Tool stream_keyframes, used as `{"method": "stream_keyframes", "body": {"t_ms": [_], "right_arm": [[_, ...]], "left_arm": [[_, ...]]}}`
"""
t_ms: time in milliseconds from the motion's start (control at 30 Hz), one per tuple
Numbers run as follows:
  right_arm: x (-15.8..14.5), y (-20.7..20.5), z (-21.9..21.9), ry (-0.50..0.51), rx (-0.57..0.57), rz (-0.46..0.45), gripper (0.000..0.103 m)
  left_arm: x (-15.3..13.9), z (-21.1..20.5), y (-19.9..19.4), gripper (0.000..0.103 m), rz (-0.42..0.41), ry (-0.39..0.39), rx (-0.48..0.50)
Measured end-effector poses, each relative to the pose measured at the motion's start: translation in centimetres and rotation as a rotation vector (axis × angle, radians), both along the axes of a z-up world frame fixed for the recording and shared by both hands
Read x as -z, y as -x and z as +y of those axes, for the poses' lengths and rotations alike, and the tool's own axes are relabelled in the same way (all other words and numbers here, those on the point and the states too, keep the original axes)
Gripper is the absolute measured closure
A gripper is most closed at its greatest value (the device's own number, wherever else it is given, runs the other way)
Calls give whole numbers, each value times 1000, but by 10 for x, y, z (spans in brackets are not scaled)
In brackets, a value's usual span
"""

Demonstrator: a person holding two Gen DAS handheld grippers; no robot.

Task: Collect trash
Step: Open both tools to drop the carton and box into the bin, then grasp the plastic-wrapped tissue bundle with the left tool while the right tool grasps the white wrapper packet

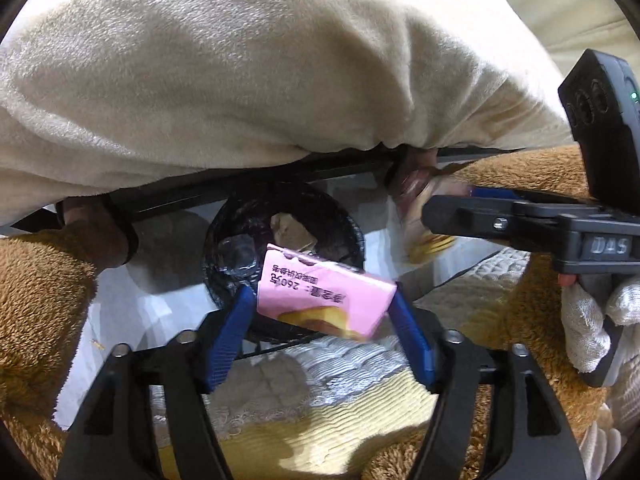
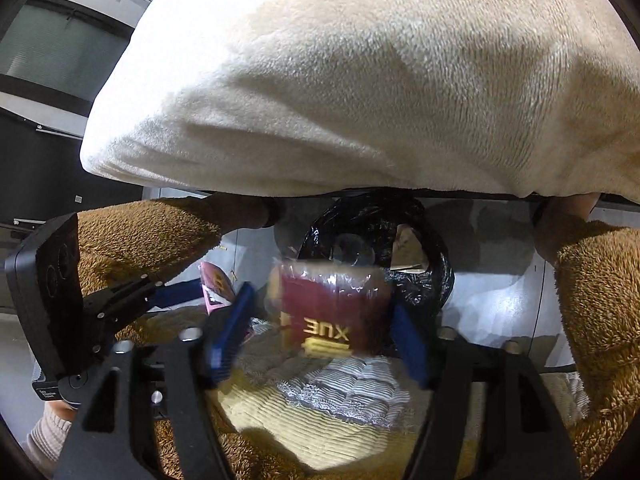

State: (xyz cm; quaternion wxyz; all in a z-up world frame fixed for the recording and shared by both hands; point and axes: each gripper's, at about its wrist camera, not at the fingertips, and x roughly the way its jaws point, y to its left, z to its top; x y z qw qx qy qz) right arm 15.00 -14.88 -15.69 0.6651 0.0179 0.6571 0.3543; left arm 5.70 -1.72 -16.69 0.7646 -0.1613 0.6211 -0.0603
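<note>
1. A big cream fleece cushion [image 1: 240, 72] fills the upper half of both of your views and hides most of what lies behind it; only a strip of dark wall and window shows at the left of the right wrist view.
2. Brown fuzzy fabric [image 1: 36, 288] bulges in from both sides below the cushion. What it belongs to you cannot tell, as its edges are cut off by the lens.
3. A quilted cover [image 2: 320, 400], yellow and grey-white, lies under both claws, partly shadowed.
4. The black-lined trash bin [image 1: 240, 216] sits below, its mouth open toward you. A scrap of brown paper [image 1: 290, 230] and a crumpled clear piece lie inside; the near rim is hidden by the wrappers.
5. Your left claw [image 1: 324, 336] has its blue fingers [image 1: 232, 328] spread either side of a pink snack wrapper [image 1: 324, 300], which is tilted over the bin's near edge. The fingers stand at its ends, but whether they press it is not clear.
6. Your right claw [image 2: 320, 334] is parted around a dark red packet in clear film [image 2: 332, 308], blurred, just in front of the bin. Contact with its fingers is hard to make out.
7. A white knit glove [image 1: 592, 320] grips the right claw's handle at the left wrist view's edge, mostly cut off.
</note>
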Motion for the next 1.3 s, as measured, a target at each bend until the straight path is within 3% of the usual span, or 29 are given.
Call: {"method": "stream_keyframes", "body": {"t_ms": [67,133,600,1033,1300], "right_arm": [[-2,-2,0,-18,14,2,28],[-3,-2,-3,-22,25,-6,28],[-22,4,-5,-61,36,-105,28],[-83,11,-29,-234,68,-344,28],[-126,-22,-5,-258,7,-544,28]], "left_arm": [[-1,1,1,31,-9,-1,-4],[-2,1,1,20,-20,-9,-13],[-28,7,12,20,-149,-8,-54],[-83,35,29,20,-381,20,-146],[-128,73,-9,20,-493,-93,-166]]}}
